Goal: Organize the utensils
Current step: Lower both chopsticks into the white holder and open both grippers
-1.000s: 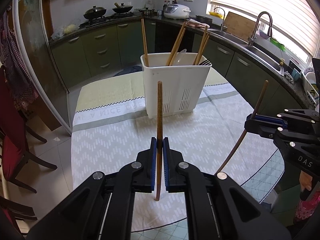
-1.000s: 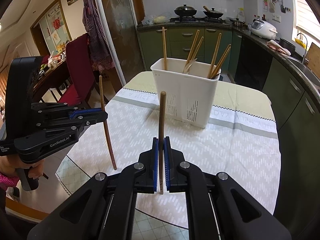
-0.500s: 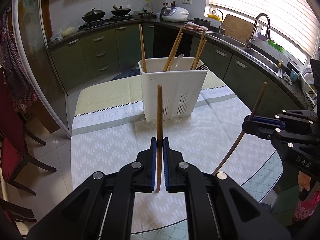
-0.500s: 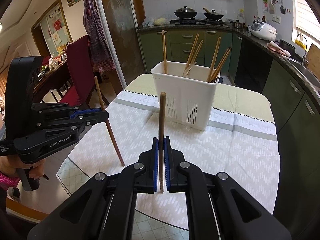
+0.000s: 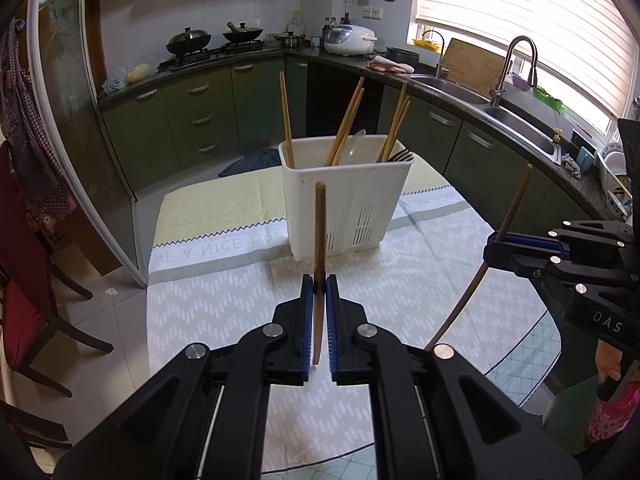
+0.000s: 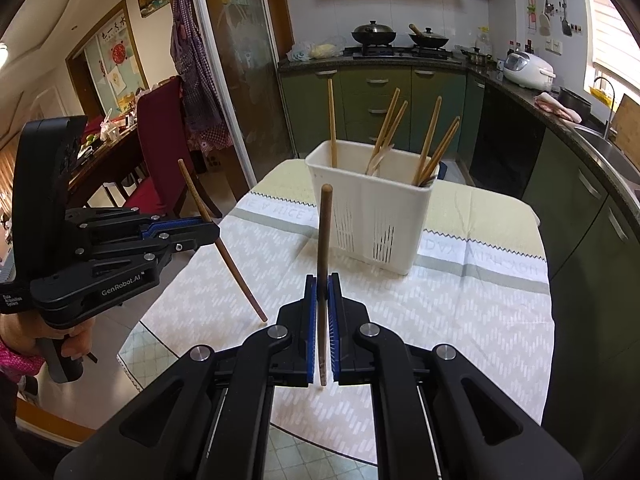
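A white slotted utensil holder [image 5: 345,204] [image 6: 372,216] stands on the table with several wooden chopsticks, a pale spoon and a dark fork in it. My left gripper [image 5: 319,284] [image 6: 214,232] is shut on a brown wooden chopstick [image 5: 319,236] [image 6: 224,248] held nearly upright, short of the holder. My right gripper [image 6: 323,284] [image 5: 490,246] is shut on a second brown chopstick [image 6: 323,236] [image 5: 508,216], also upright, on the holder's near right side. Both grippers hang above the tablecloth [image 5: 224,300] [image 6: 460,312].
The round table's edge [image 5: 532,360] curves close in front. Dark red chairs [image 5: 24,300] [image 6: 160,152] stand at the left. Green cabinets, a stove with woks [image 5: 188,40], a rice cooker [image 5: 350,38] and a sink with tap [image 5: 516,80] line the back and right. A hand [image 6: 68,336] grips the left handle.
Both views have tipped slightly so the holder sits lower and a little nearer. In the right wrist view, the left gripper's chopstick now leans more, its lower tip further right.
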Tool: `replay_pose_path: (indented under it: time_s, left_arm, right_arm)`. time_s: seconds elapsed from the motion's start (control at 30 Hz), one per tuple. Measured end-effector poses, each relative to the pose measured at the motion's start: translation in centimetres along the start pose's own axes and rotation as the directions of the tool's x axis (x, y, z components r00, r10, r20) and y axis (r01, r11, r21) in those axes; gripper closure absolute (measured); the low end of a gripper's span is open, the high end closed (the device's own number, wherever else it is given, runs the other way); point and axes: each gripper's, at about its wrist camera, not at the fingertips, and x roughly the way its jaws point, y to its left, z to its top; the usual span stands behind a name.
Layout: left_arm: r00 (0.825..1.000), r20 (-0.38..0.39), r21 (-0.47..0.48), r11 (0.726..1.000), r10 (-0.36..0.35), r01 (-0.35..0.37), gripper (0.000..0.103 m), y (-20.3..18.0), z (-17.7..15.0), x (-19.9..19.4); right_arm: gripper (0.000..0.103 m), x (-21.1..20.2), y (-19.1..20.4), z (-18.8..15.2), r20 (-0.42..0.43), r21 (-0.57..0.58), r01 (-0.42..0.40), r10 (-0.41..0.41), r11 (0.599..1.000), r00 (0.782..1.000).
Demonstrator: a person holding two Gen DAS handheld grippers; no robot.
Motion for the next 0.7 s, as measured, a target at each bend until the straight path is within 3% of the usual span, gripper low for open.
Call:
replay_pose_path:
  time_s: [0.33, 0.5, 0.7]
  left_arm:
    - [0.995, 0.095, -0.001, 1.000, -0.027, 0.027, 0.097, -0.1, 5.4, -3.8]
    - [0.979, 0.202, 0.016, 1.000, -0.020, 0.018, 0.097, -0.7, 10.5, -7.2]
    - [0.947, 0.320, 0.020, 1.000, -0.012, 0.006, 0.097, -1.3, 16.1, -8.5]
  right_arm:
    - [0.097, -4.6, -0.7, 5.3, 0.114, 0.003, -0.011, 0.011, 1.000, 0.993]
    - [0.097, -8.4, -1.7, 9.8, 0.225, 0.027, -0.037, 0.030, 0.999, 0.974]
    - [0.097, -10.4, -3.2, 14.8, 0.344, 0.056, 0.008, -0.027, 0.998, 0.938]
